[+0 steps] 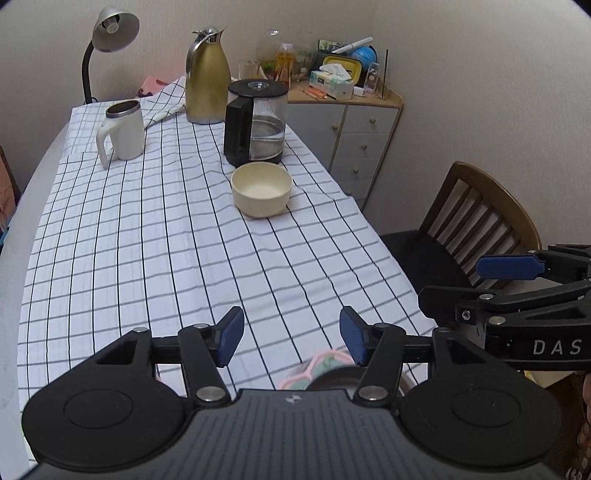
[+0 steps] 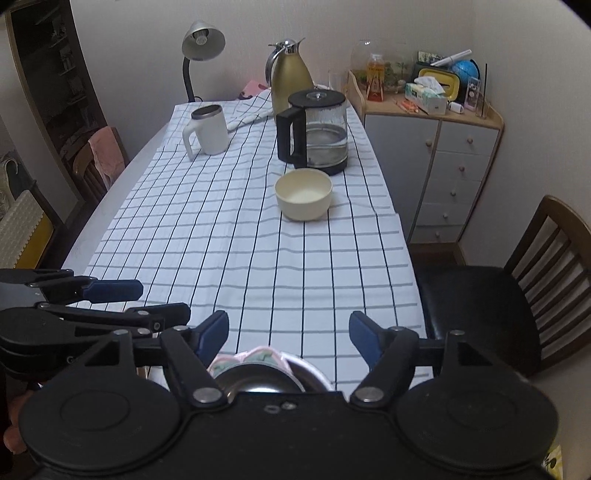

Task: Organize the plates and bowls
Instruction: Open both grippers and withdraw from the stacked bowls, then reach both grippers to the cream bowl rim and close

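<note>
A cream bowl [image 1: 261, 188] [image 2: 303, 192] stands upright on the checked tablecloth [image 1: 147, 240] [image 2: 258, 258], just in front of the glass kettle. At the near table edge lies a pink-rimmed plate [image 1: 325, 363] [image 2: 258, 355] with a metal bowl [image 1: 338, 382] [image 2: 255, 382] on it, mostly hidden behind the gripper bodies. My left gripper [image 1: 291, 338] is open above the near cloth, nothing between its blue pads. My right gripper [image 2: 288, 338] is open too, over the plate and metal bowl, touching neither. Each gripper shows at the side of the other's view.
A glass kettle [image 1: 258, 125] [image 2: 317, 136], a gold thermos [image 1: 207, 77] [image 2: 290, 74], a white mug [image 1: 122, 129] [image 2: 208, 129] and a desk lamp [image 1: 107, 33] stand at the far end. A wooden chair [image 1: 476, 229] [image 2: 517, 295] and a drawer cabinet [image 2: 443, 166] are to the right.
</note>
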`<act>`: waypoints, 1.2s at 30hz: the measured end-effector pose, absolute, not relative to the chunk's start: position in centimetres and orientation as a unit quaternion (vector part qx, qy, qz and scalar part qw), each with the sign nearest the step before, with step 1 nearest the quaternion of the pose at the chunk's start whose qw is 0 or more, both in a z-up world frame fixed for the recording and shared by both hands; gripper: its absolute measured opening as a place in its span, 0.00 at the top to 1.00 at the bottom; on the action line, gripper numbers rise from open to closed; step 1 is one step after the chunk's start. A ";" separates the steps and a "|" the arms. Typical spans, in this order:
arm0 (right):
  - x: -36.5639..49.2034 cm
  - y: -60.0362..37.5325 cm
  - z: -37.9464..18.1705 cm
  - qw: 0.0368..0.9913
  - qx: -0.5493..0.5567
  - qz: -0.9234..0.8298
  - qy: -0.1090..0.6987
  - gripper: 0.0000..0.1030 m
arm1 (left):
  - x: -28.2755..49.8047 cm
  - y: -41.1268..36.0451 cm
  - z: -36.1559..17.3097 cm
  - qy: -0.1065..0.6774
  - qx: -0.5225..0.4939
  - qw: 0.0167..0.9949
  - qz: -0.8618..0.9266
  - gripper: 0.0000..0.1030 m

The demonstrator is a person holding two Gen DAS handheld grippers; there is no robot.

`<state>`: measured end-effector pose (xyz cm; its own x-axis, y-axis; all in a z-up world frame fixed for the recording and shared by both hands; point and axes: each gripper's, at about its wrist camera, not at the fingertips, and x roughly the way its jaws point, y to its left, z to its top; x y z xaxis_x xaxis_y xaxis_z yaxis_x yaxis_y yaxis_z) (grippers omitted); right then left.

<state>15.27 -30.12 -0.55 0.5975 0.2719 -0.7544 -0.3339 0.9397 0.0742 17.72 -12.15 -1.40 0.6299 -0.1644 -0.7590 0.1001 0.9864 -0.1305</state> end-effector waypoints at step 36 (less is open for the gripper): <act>44.5 -30.5 -6.3 0.880 -0.020 0.183 0.438 0.01 | 43.8 -9.7 -8.2 0.456 -0.075 0.884 0.073 0.26</act>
